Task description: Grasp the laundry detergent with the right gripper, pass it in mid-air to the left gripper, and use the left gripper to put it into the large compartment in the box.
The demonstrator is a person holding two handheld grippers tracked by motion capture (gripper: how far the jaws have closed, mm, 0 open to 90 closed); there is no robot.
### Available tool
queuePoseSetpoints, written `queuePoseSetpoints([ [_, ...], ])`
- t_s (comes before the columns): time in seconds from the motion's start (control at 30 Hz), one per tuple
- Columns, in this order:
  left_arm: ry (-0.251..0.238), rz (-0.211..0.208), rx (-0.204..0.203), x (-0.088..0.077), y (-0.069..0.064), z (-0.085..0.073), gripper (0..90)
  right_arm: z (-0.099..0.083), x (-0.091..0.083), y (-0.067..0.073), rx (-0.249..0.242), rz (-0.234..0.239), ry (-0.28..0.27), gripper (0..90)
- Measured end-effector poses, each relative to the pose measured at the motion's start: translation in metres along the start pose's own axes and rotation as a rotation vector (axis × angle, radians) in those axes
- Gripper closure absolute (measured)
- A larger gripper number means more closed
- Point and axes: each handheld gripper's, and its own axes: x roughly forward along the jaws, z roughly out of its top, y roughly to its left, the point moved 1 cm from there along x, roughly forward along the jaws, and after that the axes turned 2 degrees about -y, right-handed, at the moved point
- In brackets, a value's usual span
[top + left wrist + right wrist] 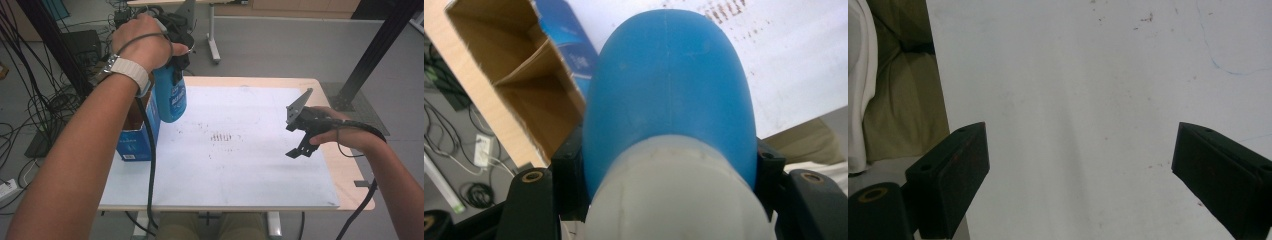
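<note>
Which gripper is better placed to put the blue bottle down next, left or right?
Left, probably. The left gripper is shut on the blue bottle, held in the air beside the open cardboard box. The right gripper hangs open over the white mat, holding nothing.

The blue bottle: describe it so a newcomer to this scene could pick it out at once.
Start at the white sheet covering the table, then go to its left edge, where an open blue carton stands. Just above that carton hangs the blue bottle, clamped in the left tongs. Unlike the boxy cardboard carton, it is smooth, rounded plastic and is off the table.
</note>
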Motion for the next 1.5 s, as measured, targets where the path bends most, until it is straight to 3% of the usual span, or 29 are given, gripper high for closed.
queuePoseSetpoints([
  [0.17, -0.010, 0.012, -0.073, -0.004, 0.010, -0.006, 37.8, 0.003, 0.002, -0.001, -0.009, 0.006, -0.010, 8.2],
  [0.5, 0.005, 0.010, -0.175, -0.013, 0.031, -0.015, 37.7, 0.005, 0.006, -0.003, -0.021, 0.011, -0.012, 8.3],
  [0.83, 0.013, 0.061, -0.309, -0.020, 0.057, -0.024, 37.7, 0.003, 0.008, -0.009, -0.022, 0.010, -0.011, 8.3],
  [1.5, 0.008, 0.051, -0.418, -0.023, 0.085, -0.031, 37.7, 0.005, 0.011, -0.012, -0.022, 0.019, -0.014, 8.2],
])
